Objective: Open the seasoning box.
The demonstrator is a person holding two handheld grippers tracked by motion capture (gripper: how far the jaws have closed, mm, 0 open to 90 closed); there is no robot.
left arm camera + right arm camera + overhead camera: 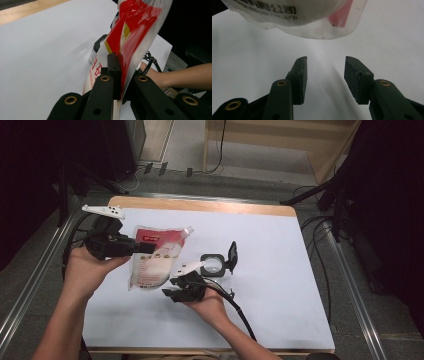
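Observation:
A red-and-white spouted pouch [152,257] hangs tilted over the white table cover, its spout toward the far right. My left gripper [145,248] is shut on the pouch's upper left edge; in the left gripper view the pouch [130,37] rises from between the closed jaws. My right gripper [172,293] sits low by the pouch's bottom corner, open with nothing between its pads. In the right gripper view the pouch's white bottom [307,17] hangs just above and ahead of the fingertips [300,67]. A small square container [214,265] with its black lid flipped up stands to the right.
The white cover [270,285] leaves free room on the right half and along the near edge. A wooden strip [200,205] borders the far side. Cables trail off the table's right side and across the floor beyond.

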